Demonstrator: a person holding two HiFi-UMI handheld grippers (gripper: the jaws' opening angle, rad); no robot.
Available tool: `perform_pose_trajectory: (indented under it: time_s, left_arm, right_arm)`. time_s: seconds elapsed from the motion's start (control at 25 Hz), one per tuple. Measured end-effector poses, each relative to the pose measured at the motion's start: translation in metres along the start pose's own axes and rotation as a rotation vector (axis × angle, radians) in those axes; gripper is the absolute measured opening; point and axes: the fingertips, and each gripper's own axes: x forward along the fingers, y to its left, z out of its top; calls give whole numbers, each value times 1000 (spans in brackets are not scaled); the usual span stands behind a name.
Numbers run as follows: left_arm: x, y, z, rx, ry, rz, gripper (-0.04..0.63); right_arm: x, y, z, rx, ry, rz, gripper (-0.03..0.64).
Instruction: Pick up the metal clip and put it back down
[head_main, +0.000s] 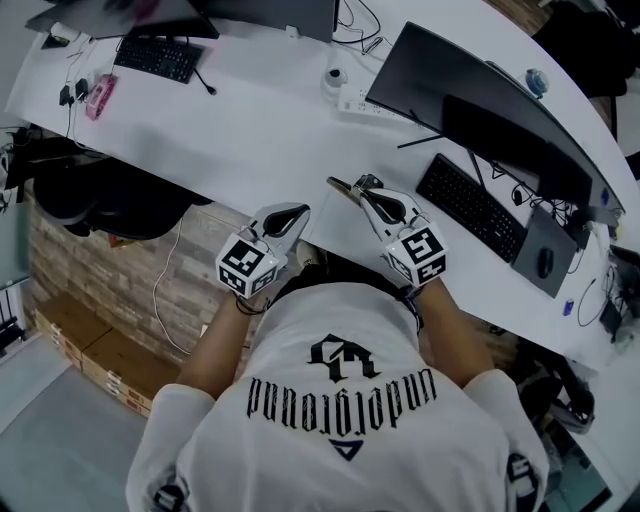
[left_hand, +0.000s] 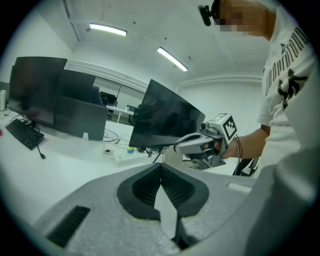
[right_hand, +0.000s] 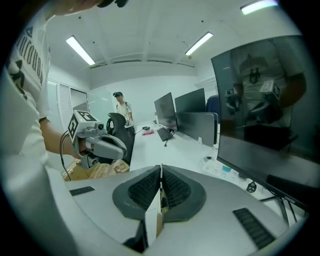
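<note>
The person's white T-shirt (head_main: 340, 420), soft cloth with black lettering, fills the bottom of the head view. Both forearms reach from it toward the near edge of the long, smooth white desk (head_main: 250, 120).

The right gripper (head_main: 362, 188) has its ribbed black pads pressed onto the metal clip (head_main: 343, 187). The clip is a thin, flat, brass-coloured piece that sticks out past the jaw tips over the desk's near edge. In the right gripper view it shows as a narrow strip pinched between the pads.

The left gripper (head_main: 295, 212) sits just off the desk's near edge, left of the right one. Its pads meet at the tips with nothing between them. Both grippers have matt grey shells, and each carries a cube with black-and-white square markers.

On the desk beyond the clip, to the right, lie a flat black keyboard (head_main: 470, 205) and a dark mouse (head_main: 545, 262) in front of a glossy black monitor (head_main: 470, 100). A white power strip (head_main: 365, 103) lies further back.

On the floor left of the desk, brown cardboard boxes (head_main: 80, 340) stand against a brick wall. Their contents cannot be seen.
</note>
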Motion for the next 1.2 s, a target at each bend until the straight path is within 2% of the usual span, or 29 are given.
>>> perform_pose_trajectory:
  time_s: [0.32, 0.48, 0.76, 0.96, 1.2]
  left_arm:
    - [27, 13, -24, -26, 63, -19, 15]
    - [37, 20, -38, -7, 91, -29, 15]
    - [55, 30, -55, -47, 116, -31, 15]
    - [76, 34, -67, -64, 132, -40, 15]
    - [91, 37, -80, -94, 152, -39, 15]
  right_arm:
    - [25, -16, -37, 37, 55, 35, 23]
    - [38, -19, -55, 25, 97, 46, 23]
    - [57, -28, -81, 46, 140, 67, 23]
    - [63, -41, -104, 55, 155, 61, 23]
    - [70, -49, -122, 120, 141, 76, 23]
